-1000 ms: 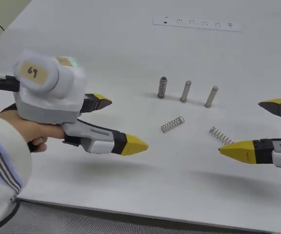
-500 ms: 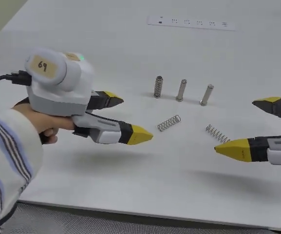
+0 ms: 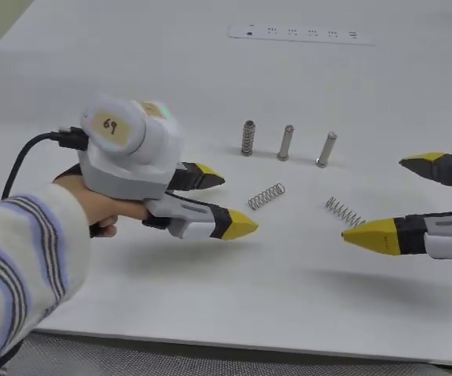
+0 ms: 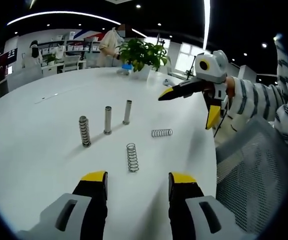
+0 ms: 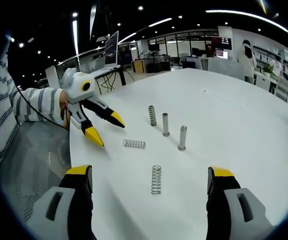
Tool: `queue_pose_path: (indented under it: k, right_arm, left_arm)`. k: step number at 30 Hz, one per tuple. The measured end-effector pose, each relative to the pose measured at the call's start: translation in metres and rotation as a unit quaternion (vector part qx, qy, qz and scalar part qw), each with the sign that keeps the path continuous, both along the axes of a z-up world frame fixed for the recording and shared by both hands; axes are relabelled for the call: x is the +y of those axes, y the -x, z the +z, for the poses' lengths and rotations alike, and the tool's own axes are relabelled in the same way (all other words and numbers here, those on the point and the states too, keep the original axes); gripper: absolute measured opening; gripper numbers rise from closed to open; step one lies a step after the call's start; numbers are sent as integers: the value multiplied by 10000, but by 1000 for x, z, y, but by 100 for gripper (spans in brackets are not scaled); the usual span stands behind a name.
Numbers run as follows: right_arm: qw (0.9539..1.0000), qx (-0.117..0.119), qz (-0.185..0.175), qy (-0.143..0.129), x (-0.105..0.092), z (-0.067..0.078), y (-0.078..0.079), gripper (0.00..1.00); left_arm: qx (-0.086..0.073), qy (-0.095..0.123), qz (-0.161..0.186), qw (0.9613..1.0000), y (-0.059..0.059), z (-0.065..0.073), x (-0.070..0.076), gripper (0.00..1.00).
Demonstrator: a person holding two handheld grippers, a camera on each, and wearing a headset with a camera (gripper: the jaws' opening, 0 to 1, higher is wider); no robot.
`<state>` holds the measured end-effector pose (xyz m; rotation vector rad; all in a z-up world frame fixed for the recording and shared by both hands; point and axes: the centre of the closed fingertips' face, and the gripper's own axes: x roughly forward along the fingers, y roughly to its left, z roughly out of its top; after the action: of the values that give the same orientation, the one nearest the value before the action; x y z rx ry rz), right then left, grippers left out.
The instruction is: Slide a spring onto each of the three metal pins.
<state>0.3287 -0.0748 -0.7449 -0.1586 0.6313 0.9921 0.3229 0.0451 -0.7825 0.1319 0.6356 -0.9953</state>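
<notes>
Three metal pins stand in a row on the white table. The left pin point(image 3: 247, 137) point(image 4: 85, 131) point(image 5: 151, 115) wears a spring; the middle pin point(image 3: 285, 142) point(image 4: 107, 120) point(image 5: 165, 124) and the right pin point(image 3: 327, 149) point(image 4: 128, 112) point(image 5: 182, 137) are bare. One loose spring point(image 3: 266, 197) point(image 4: 132, 156) point(image 5: 134, 144) lies just ahead of my left gripper point(image 3: 226, 201) point(image 4: 139, 177), which is open and holds nothing. The other loose spring point(image 3: 343, 211) point(image 4: 161, 132) point(image 5: 156, 179) lies in front of my right gripper point(image 3: 382, 200) point(image 5: 149, 172), open wide and holding nothing.
A white power strip point(image 3: 300, 34) lies at the table's far side. The table's front edge point(image 3: 210, 338) runs close below the grippers, with grey mesh point(image 4: 253, 165) beyond it. A potted plant point(image 4: 141, 52) stands on the table's far end.
My left gripper has moved to the right, closer to the loose spring near the middle. The right gripper has stayed about where it was. The springs and pins have not moved.
</notes>
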Motion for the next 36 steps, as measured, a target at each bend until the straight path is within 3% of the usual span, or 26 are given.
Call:
queue_pose_path:
  k: [11, 18, 28, 32, 36]
  right_arm:
    - [10000, 53, -3, 70, -2, -4, 2, 95]
    - [9999, 122, -45, 87, -5, -8, 6, 95]
    - [9999, 147, -75, 42, -5, -10, 8, 95]
    - [9998, 153, -77, 54, -5, -10, 8, 95]
    - [9997, 219, -55, 105, -5, -14, 10, 96]
  left_arm:
    - [-187, -161, -46, 9997, -10, -5, -14, 26]
    - [-173, -258, 53, 9995, -14, -11, -19, 21]
    - [-220, -581, 128, 9980, -19, -21, -14, 14]
    - [-211, -527, 177, 9982, -21, -19, -15, 13]
    - [-357, -724, 109, 9967, -23, -21, -15, 9]
